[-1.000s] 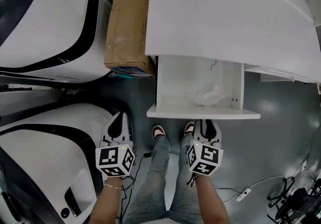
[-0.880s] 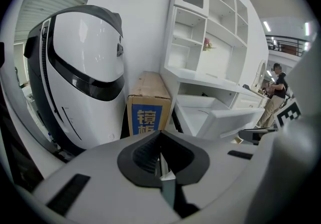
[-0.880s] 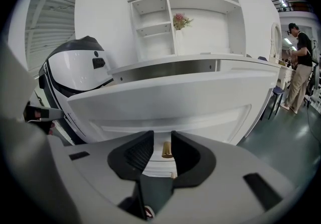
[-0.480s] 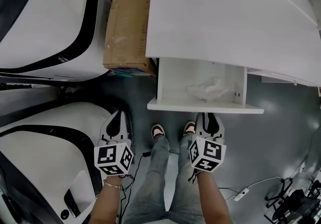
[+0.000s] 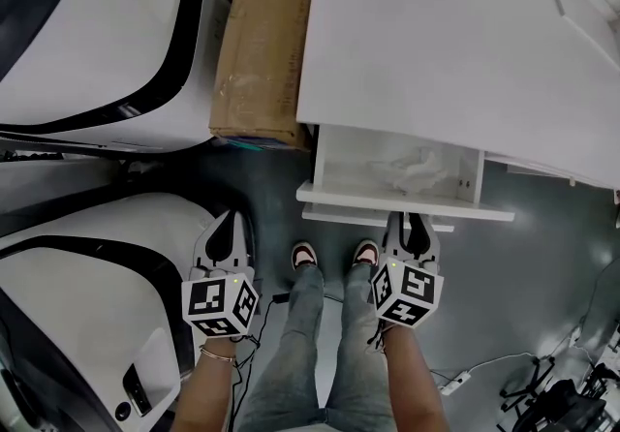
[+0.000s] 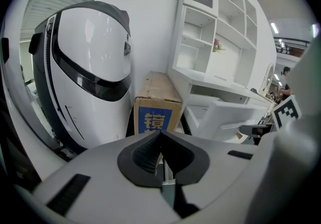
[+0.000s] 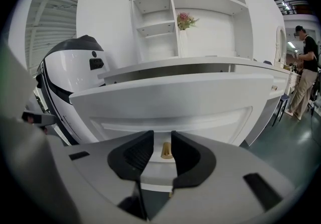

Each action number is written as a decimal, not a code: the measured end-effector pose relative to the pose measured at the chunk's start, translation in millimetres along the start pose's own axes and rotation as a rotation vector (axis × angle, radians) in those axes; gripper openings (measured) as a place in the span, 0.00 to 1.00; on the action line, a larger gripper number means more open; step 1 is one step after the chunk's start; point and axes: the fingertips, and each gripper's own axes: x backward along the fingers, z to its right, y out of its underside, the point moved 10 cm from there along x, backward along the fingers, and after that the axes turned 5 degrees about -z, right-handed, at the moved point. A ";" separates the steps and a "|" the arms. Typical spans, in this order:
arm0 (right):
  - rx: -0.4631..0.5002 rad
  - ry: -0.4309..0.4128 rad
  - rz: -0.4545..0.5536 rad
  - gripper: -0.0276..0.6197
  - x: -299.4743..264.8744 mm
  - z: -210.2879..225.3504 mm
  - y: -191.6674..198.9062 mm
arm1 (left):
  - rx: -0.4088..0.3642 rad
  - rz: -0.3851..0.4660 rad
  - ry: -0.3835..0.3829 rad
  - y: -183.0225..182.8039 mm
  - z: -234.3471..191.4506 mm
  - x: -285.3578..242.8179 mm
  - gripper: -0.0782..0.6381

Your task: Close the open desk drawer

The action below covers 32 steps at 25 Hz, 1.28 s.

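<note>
Held left gripper (image 5: 231, 223) forward on a bare forearm (image 5: 205, 391), tilted downward, jaws pressed together with nothing between. Held right gripper (image 5: 412, 223) alongside, slightly further forward, likewise tilted downward, jaws parted, clamped on nothing.

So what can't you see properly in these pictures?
- Back of the drawer: head view, the desk top covers it.
- Crumpled white thing in it: head view, too small to name.
- Brass knob: head view, the right gripper covers it; only the right gripper view shows it.
- Cardboard box print: left gripper view, the left gripper cuts off its lower part.
</note>
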 end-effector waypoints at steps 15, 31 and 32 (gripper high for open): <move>0.040 -0.002 -0.006 0.22 -35.0 3.7 -34.6 | 0.052 0.019 -0.058 -15.9 -1.5 -2.7 0.13; 0.061 -0.017 -0.011 0.19 -55.5 8.5 -54.8 | 0.088 0.025 -0.116 -23.4 3.0 -1.5 0.13; 0.062 -0.018 -0.010 0.19 -56.8 8.6 -56.2 | 0.091 0.025 -0.119 -23.4 3.4 -1.5 0.12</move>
